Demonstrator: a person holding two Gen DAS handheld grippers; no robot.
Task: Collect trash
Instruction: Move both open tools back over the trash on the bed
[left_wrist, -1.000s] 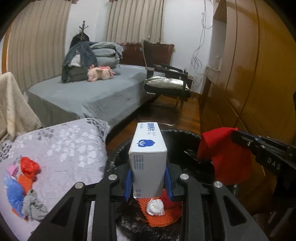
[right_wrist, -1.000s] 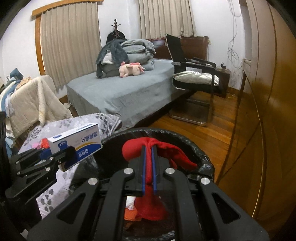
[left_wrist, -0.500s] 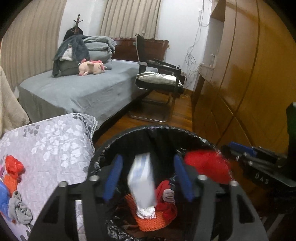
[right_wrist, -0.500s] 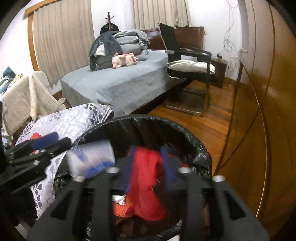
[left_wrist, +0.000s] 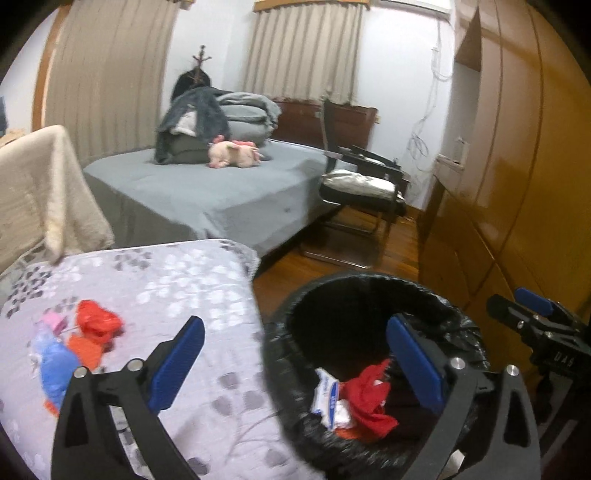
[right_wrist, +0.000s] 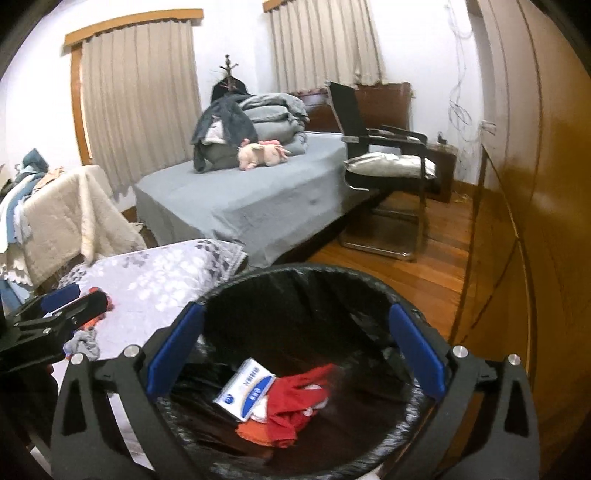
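Both grippers hang over a black-lined trash bin with jaws opening, spread wide, nothing between the pads. From the right wrist view the right gripper frames the bin's mouth; from the left wrist view the left gripper straddles the bin's left rim and the edge of a floral bedspread.

Much of the bin's floor is dark, and what lies under the top layer cannot be made out. On top rest a white and blue box, tilted on its side, touching a crumpled red cloth; an orange knitted piece peeks from below them, mostly covered. A small white wad beside the box is too blurred to identify.

On the bedspread, near its left edge, sits a small heap of more trash: red, orange, blue and pink scraps, smeared by blur. The left gripper's finger hides part of that heap in the right wrist view.
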